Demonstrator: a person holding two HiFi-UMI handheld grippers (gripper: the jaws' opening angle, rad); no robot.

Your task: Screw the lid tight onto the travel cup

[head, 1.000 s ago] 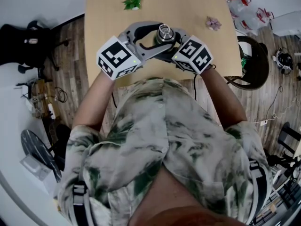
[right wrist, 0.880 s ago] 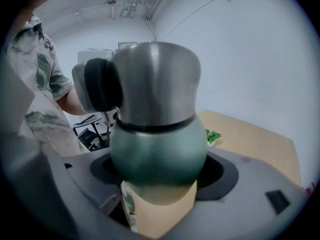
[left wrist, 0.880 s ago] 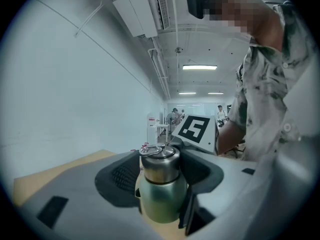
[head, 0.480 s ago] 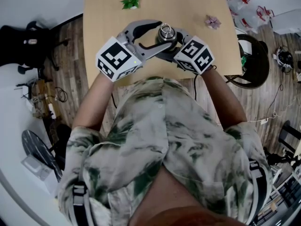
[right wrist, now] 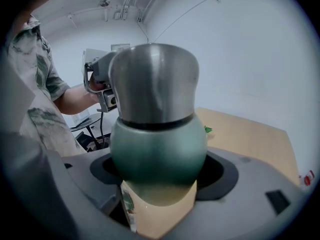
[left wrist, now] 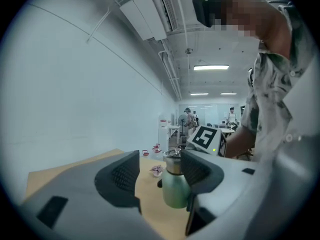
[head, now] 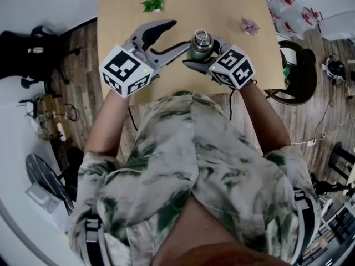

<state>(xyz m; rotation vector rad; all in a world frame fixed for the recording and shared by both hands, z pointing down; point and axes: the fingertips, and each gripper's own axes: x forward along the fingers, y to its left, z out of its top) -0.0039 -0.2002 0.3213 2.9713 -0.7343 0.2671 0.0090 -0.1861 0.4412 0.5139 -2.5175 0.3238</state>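
Green at the bottom and silver on top, the travel cup (head: 200, 50) stands up straight on the wooden table (head: 125, 21), near the edge by the person. Its shiny lid (head: 200, 37) sits on top, with a small loop on it. The right gripper (head: 203, 54) pinches the round green part of the cup, with 1 jaw on each side, pressed against it. The left gripper (head: 176, 35) has its 2 jaws spread wide, with nothing between them. It sits to the left of the cup, and 1 jaw tip is just beside the cup. Farther back on the table lie a little green leaf (head: 155, 3) and a small pink flower (head: 251, 26), well apart from each other.
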